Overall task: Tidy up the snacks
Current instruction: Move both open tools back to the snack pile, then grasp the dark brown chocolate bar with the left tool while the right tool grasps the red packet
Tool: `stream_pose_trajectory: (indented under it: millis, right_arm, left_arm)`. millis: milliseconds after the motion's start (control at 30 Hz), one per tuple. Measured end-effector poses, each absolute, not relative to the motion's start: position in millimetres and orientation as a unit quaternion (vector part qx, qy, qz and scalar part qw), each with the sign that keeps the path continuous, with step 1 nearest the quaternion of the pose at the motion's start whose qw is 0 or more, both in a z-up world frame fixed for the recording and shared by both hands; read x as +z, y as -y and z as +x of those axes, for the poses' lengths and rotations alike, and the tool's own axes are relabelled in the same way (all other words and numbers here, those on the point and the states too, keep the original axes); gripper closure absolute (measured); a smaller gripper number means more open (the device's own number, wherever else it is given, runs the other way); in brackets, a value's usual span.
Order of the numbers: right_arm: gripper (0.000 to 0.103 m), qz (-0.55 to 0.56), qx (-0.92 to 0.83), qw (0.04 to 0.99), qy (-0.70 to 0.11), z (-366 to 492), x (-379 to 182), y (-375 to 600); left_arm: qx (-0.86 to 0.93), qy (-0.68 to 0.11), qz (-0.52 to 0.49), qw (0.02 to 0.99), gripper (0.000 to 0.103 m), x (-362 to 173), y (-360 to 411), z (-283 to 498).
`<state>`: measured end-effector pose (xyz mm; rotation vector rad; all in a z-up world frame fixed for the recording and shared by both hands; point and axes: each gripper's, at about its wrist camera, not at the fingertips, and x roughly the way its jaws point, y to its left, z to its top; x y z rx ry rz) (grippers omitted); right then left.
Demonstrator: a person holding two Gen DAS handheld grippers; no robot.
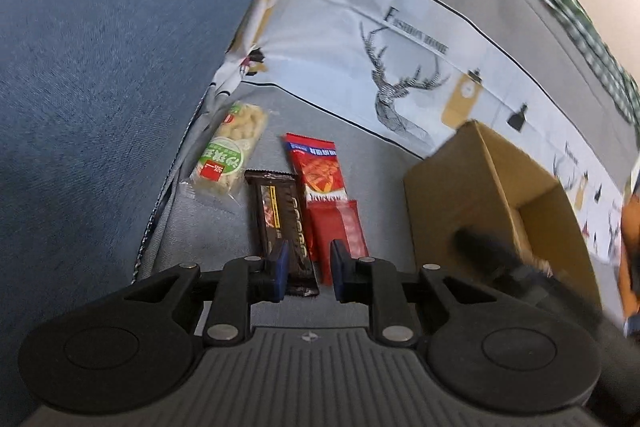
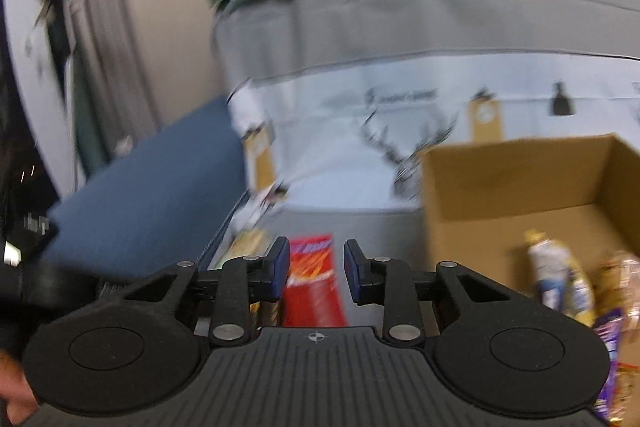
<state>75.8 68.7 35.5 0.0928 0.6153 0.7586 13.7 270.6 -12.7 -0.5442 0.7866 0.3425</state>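
- Left gripper [image 1: 308, 269]: jaws part-open with a narrow gap, holding nothing. The near end of the dark brown bar [image 1: 280, 223] lies in that gap, on the grey sofa seat [image 1: 224, 247]; whether the pads touch the wrapper cannot be told.
- Right gripper [image 2: 317, 269]: jaws likewise apart and empty, raised over the seat between the loose snacks and the box. This view is motion-blurred.
- Loose snacks on the seat, left wrist view: the small red packet [image 1: 340, 227] just beside the brown bar, overlapping the long red packet [image 1: 320, 167]; the pale peanut bar with green label [image 1: 228, 151] lies near the blue cushion [image 1: 100, 67].
- Cardboard box [image 1: 452, 195]: open, standing on the seat right of the snacks. The right wrist view shows wrapped items already inside it [image 2: 560, 283]; their kind is too blurred to tell.
- Printed deer cloth [image 1: 400, 87]: covers the sofa back behind everything.
- Judgement: task partly done. Some snacks are boxed; four remain outside. The brown bar looks to be the next pick.
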Motion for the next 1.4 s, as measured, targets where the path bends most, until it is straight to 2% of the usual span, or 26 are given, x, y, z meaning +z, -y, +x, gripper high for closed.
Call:
stream_pose_trajectory:
  millis: [100, 233, 300, 367, 500, 633, 700, 800, 933, 1033, 1100, 1167, 1300, 1333, 1367, 1400]
  right_arm:
    - [0.062, 0.011, 0.369, 0.870, -0.327, 76.3, 22.0, -96.0]
    - [0.055, -0.036, 0.348, 0.872, -0.344, 81.6, 6.3, -121.5]
    - [0.041, -0.040, 0.341, 0.868, -0.359, 89.1, -3.4, -130.3]
    - [0.035, -0.040, 0.337, 0.857, -0.388, 99.2, -16.3, -137.5]
    - [0.032, -0.054, 0.329, 0.846, -0.415, 110.6, -37.0, -150.8]
    - [0.034, -0.076, 0.331, 0.838, -0.428, 114.7, -51.0, -160.8]
    - [0.050, -0.075, 0.332, 0.833, -0.436, 116.8, -55.0, -160.5]
    - [0.056, -0.077, 0.336, 0.837, -0.425, 114.6, -53.4, -156.9]
    - [0.058, -0.076, 0.329, 0.850, -0.405, 111.9, -46.5, -146.8]
    - [0.058, -0.068, 0.328, 0.848, -0.410, 107.4, -42.4, -139.7]
    - [0.058, -0.070, 0.324, 0.847, -0.415, 102.4, -40.1, -138.4]
    - [0.058, -0.071, 0.322, 0.844, -0.422, 97.3, -39.1, -138.0]
    - [0.058, -0.069, 0.315, 0.838, -0.440, 87.6, -39.1, -138.2]
    - [0.058, -0.069, 0.313, 0.836, -0.444, 85.6, -40.5, -138.2]
    - [0.058, -0.069, 0.311, 0.835, -0.449, 83.6, -42.2, -138.2]
    - [0.058, -0.069, 0.309, 0.833, -0.454, 81.7, -43.8, -138.1]
  left_arm:
    - [0.178, -0.385, -0.270, 0.864, 0.080, -18.5, -275.9, 26.4]
    - [0.192, -0.394, -0.276, 0.855, 0.080, -27.1, -282.7, 32.4]
    - [0.196, -0.396, -0.285, 0.850, 0.079, -31.2, -286.4, 32.9]
    - [0.199, -0.397, -0.292, 0.847, 0.079, -33.4, -289.1, 33.0]
    - [0.202, -0.394, -0.301, 0.845, 0.078, -35.4, -293.6, 35.2]
    - [0.204, -0.400, -0.302, 0.841, 0.075, -39.6, -296.1, 37.3]
    - [0.203, -0.402, -0.300, 0.841, 0.070, -41.2, -296.1, 39.2]
    - [0.199, -0.405, -0.304, 0.839, 0.067, -43.6, -297.2, 42.5]
    - [0.199, -0.416, -0.301, 0.835, 0.060, -50.2, -296.3, 52.1]
    - [0.201, -0.429, -0.284, 0.834, 0.050, -57.5, -294.0, 63.4]
    - [0.207, -0.437, -0.265, 0.834, 0.040, -61.8, -291.2, 71.5]
    - [0.208, -0.450, -0.242, 0.834, 0.038, -67.8, -286.5, 80.3]
    - [0.206, -0.477, -0.191, 0.833, 0.041, -81.6, -275.7, 91.0]
    - [0.210, -0.480, -0.168, 0.835, 0.045, -81.8, -271.7, 92.2]
    - [0.210, -0.482, -0.154, 0.837, 0.055, -82.1, -269.4, 91.7]
    - [0.210, -0.483, -0.145, 0.838, 0.061, -82.2, -268.1, 89.9]
